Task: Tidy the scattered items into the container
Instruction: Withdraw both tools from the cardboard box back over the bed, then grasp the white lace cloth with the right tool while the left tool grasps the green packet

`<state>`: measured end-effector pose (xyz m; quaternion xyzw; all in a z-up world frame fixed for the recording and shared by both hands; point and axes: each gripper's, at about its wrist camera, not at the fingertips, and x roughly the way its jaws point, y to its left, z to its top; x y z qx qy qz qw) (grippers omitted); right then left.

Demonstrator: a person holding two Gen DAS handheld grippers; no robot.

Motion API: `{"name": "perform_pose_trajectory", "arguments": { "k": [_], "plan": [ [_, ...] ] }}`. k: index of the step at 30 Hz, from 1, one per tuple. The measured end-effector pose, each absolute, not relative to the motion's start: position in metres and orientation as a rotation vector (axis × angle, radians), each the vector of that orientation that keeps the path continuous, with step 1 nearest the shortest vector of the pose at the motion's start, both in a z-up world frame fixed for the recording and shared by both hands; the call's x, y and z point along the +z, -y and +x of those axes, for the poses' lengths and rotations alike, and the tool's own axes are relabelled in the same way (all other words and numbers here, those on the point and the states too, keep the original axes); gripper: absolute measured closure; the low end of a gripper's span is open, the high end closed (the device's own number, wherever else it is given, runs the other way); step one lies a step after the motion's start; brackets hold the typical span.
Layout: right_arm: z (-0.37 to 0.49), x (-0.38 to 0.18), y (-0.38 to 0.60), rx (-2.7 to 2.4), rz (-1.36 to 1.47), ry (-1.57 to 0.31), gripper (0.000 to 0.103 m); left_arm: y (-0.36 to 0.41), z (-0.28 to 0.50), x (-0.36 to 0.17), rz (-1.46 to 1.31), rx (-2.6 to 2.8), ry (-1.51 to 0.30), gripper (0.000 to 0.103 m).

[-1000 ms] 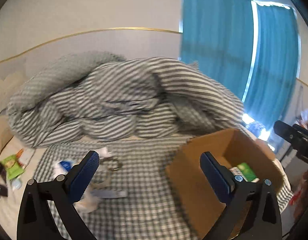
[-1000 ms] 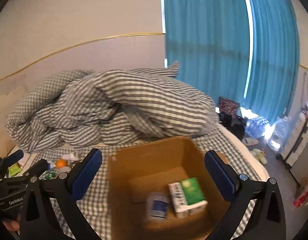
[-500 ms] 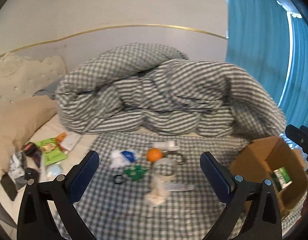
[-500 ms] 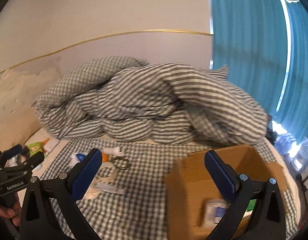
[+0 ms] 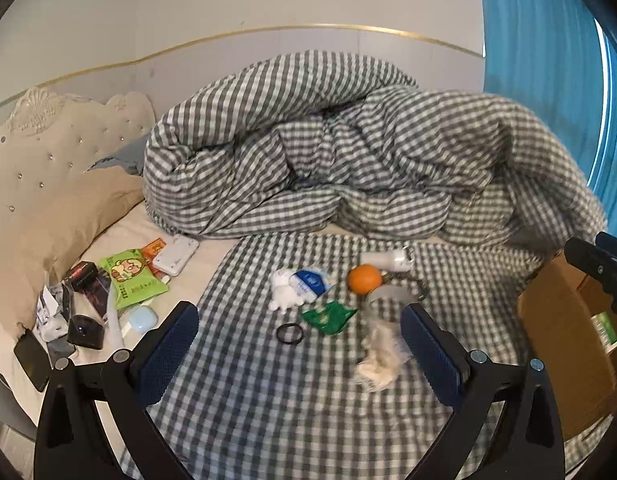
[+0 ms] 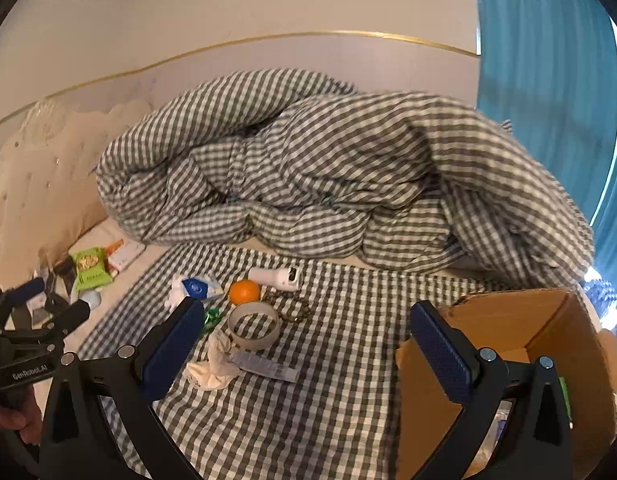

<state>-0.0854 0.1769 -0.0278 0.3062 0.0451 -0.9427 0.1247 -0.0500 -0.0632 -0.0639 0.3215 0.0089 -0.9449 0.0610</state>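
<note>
Both claws were spread wide and held nothing: the left gripper (image 5: 298, 344) hung over the checked cloth (image 5: 268, 392), the right gripper (image 6: 304, 344) between the clutter and the cardboard box (image 6: 548, 332). The grey tube (image 6: 264, 366) lay flat, long axis running left to right, touching the crumpled tissue (image 6: 212, 364). The white bottle (image 6: 274, 278) lay on its side beside the orange (image 6: 244, 291), behind the tape roll (image 6: 253, 326).

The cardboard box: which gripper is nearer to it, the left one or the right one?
Right. The right gripper hangs at the cardboard box, one finger over its near wall. The left gripper is further left, over the scattered items.
</note>
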Motion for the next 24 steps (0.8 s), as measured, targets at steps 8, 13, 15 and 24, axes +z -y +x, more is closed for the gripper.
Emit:
{"name": "perform_pose_trajectory", "arguments": {
  "k": [8,13,15,24],
  "plan": [
    [-0.11,-0.106,-0.135,-2.53,1.061,-0.193,0.0,0.096,-0.054,-0.088,1.016,-2.801,-0.052,0.0],
    [-0.125,-0.145,-0.108,-2.434,1.144,-0.212,0.0,0.109,-0.064,-0.104,1.047,-2.778,-0.054,0.0],
    [-0.131,-0.156,-0.096,-2.405,1.162,-0.234,0.001,0.114,-0.07,-0.112,1.059,-2.77,-0.051,0.0],
    [-0.156,-0.207,-0.058,-2.307,1.247,-0.342,0.019,0.13,-0.099,-0.145,1.123,-2.755,-0.119,0.0]
  ]
}}
